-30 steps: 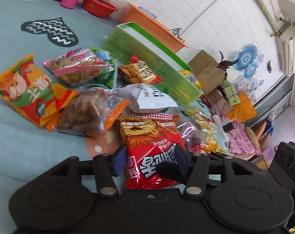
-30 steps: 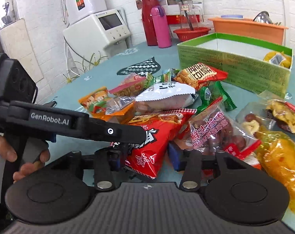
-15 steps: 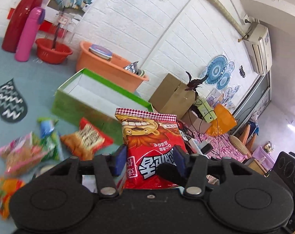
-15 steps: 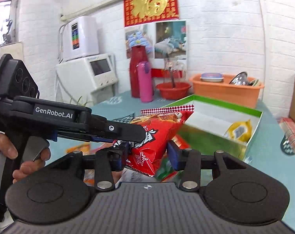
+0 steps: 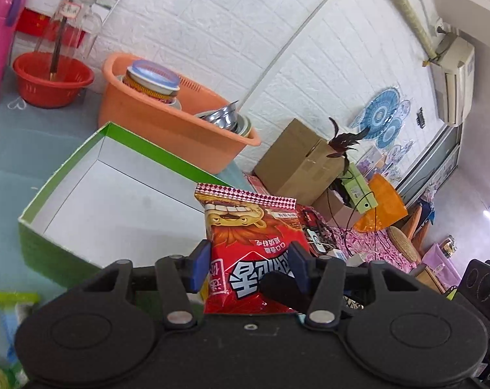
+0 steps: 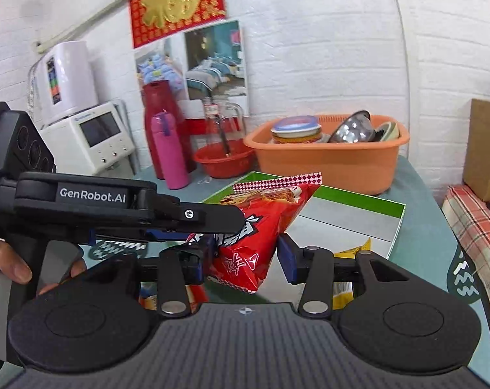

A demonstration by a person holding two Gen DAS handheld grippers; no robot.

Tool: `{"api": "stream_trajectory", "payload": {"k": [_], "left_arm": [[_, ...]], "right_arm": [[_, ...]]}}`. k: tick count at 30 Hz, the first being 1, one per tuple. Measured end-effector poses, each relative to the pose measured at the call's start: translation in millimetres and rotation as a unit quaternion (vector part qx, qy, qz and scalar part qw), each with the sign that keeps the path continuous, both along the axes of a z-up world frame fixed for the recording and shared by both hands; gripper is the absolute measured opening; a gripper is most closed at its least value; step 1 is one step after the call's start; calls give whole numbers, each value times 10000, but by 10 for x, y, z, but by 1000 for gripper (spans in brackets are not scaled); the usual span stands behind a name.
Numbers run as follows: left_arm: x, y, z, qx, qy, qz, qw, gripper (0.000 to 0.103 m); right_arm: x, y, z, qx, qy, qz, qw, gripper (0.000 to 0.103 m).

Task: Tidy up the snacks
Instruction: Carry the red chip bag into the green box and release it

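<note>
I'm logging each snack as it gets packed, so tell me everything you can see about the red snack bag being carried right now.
The red snack bag is a glossy foil-like pouch with a cartoon lion face, white Chinese lettering and a red-and-white checkered sealed top edge. It looks puffed and unopened. Both the left gripper and the right gripper pinch its lower part, holding it roughly upright in the air, leaning slightly in the right wrist view. Behind and below it is the open green box with a white interior.

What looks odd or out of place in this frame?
One red foil snack bag sits between the fingers of both the left gripper and the right gripper at once, tilted, near the open green cardboard box.
</note>
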State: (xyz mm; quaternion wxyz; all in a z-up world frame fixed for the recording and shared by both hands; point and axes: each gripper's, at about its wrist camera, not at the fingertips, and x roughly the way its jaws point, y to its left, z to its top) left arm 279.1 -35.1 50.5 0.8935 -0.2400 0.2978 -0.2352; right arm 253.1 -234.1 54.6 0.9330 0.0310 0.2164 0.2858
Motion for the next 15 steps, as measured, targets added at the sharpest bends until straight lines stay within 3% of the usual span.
{"api": "stream_trajectory", "payload": {"k": [7,8,9,10,12,13,15], "left_arm": [[474,57,-230,7,396,78,9992,41],[506,65,-261,37,435,103,9990,45],[532,73,-290,68,473,127,9988,69],[528,75,-307,91,446,115,9989,81],[465,61,-278,187,213,-1,9996,103],[412,48,-243,295,98,-20,9995,103],[310,32,-166,500,26,100,9987,103]], "right_arm": [[475,72,-189,-24,468,-118,9988,74],[527,86,-229,-23,525,-110,9986,74],[570,103,-271,-29,588,-105,9982,74],[611,128,-316,-71,660,-123,9977,76],[653,187,-406,-263,769,-176,9965,93],[649,212,-438,-347,770,-133,9963,103],[596,235,-448,-480,640,-66,9968,103]]}}
